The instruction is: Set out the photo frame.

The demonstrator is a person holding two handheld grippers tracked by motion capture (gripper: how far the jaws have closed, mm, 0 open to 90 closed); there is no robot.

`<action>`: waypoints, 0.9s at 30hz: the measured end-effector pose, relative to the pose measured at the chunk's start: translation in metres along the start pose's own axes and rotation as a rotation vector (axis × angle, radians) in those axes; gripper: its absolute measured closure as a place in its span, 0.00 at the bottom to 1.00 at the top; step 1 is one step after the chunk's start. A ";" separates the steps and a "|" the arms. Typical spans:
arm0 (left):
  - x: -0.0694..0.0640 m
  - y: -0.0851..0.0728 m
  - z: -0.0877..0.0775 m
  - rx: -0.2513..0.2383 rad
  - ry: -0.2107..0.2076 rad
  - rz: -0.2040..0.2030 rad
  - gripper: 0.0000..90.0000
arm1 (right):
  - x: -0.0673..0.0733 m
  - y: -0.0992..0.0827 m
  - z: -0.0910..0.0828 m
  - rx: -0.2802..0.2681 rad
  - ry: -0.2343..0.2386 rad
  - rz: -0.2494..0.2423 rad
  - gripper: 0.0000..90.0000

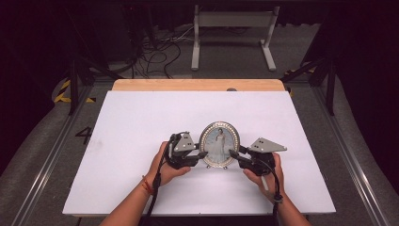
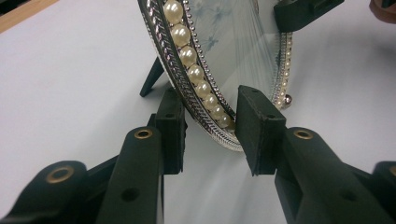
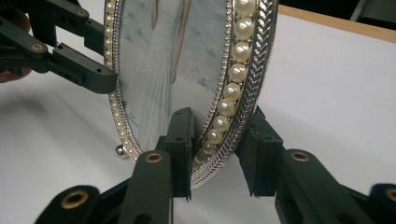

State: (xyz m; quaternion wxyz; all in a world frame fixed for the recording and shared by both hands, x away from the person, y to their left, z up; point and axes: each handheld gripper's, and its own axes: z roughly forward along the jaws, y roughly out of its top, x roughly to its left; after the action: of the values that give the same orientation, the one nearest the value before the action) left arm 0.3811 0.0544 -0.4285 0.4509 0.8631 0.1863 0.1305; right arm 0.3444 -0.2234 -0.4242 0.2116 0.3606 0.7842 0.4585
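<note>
I have the oval picture frame (image 1: 219,144) standing upright near the front middle of the white table board (image 1: 141,122), its pearl-trimmed silver rim facing me and the photo of a figure in a long white dress behind the glass. My left hand (image 1: 164,169) comes in from the lower left with the forearm angled inward, wrapped around the body of the left gripper (image 1: 202,154), which points level toward the frame's left edge. In the left gripper view the two black jaws straddle the lower rim of the frame (image 2: 205,88): the one jaw sits against the back of the rim, while the other stands just off the glass side, so I cannot tell whether the pads are truly pressing. The frame's dark rear prop leg (image 2: 152,77) rests on the board just behind it. My right hand (image 1: 263,176) mirrors the left from the lower right, holding the right gripper (image 1: 231,153) level at the frame's right edge. In the right gripper view its jaws bracket the pearl rim (image 3: 229,93) front and back, lying close against it on both sides and gripping the rim. The left gripper's (image 3: 105,77) jaw tips show at the far edge of the frame.
</note>
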 end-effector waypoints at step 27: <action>-0.014 -0.008 -0.024 0.069 0.122 0.074 0.39 | 0.002 -0.001 -0.017 0.076 -0.046 -0.122 0.60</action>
State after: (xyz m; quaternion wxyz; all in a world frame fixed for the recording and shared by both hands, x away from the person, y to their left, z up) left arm 0.3572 0.0705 -0.4225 0.4033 0.8749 0.1857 0.1932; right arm 0.3312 -0.2320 -0.4168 0.2433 0.3302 0.8165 0.4063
